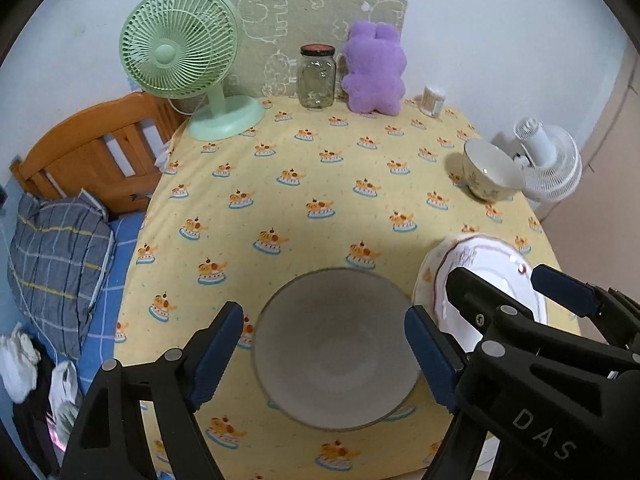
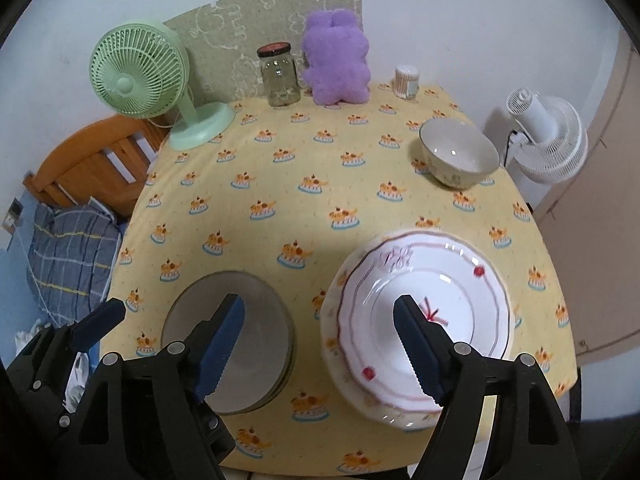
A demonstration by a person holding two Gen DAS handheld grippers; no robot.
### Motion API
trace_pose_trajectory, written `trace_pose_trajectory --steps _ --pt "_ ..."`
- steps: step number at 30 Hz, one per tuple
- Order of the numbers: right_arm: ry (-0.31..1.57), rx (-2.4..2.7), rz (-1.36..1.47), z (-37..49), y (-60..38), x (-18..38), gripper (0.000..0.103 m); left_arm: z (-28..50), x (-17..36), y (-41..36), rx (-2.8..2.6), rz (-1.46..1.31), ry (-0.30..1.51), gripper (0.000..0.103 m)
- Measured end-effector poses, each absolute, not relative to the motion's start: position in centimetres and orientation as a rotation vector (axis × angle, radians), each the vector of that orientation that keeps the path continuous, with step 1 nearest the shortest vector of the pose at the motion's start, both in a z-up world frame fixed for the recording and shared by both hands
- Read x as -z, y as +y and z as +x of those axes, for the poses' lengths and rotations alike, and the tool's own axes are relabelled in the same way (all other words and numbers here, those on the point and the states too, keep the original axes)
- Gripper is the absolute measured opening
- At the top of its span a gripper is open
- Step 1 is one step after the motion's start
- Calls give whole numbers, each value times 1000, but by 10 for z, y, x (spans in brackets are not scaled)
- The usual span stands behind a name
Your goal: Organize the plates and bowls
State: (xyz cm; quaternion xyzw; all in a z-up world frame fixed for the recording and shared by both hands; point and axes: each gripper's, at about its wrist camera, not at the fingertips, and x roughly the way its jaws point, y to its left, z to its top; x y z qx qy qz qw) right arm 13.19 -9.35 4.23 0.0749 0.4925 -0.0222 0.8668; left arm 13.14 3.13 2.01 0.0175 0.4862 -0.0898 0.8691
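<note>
Left tongs (image 1: 324, 354) spread wide above grey round bowl (image 1: 334, 350); right tongs (image 2: 320, 350) wide over white red-trimmed plate (image 2: 426, 316); cream floral bowl (image 2: 458, 152) at two o'clock on yellow-clothed table (image 2: 280, 208).

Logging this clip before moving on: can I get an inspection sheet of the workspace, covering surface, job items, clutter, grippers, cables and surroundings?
Surface: table under a yellow tablecloth with a cake print.
Job's things: grey bowl near the front; white plate resting on another plate; floral bowl apart at the far right.
Clutter: green fan, glass jar, purple plush, small container along the far edge.
Grippers: left gripper open, straddling the grey bowl; right gripper open above the plates.
Cables: cord behind the green fan's base.
Surroundings: bed with pillow left; white fan right.
</note>
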Motion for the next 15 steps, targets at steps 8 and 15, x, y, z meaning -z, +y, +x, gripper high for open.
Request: trace_pose_trajectory --steps 8,15 --pt "999 -24 99 150 -125 -55 80 141 -31 -2 118 -2 1000 84" --pt "979 -53 90 165 -160 -61 80 153 -39 -37 89 -6 978 84"
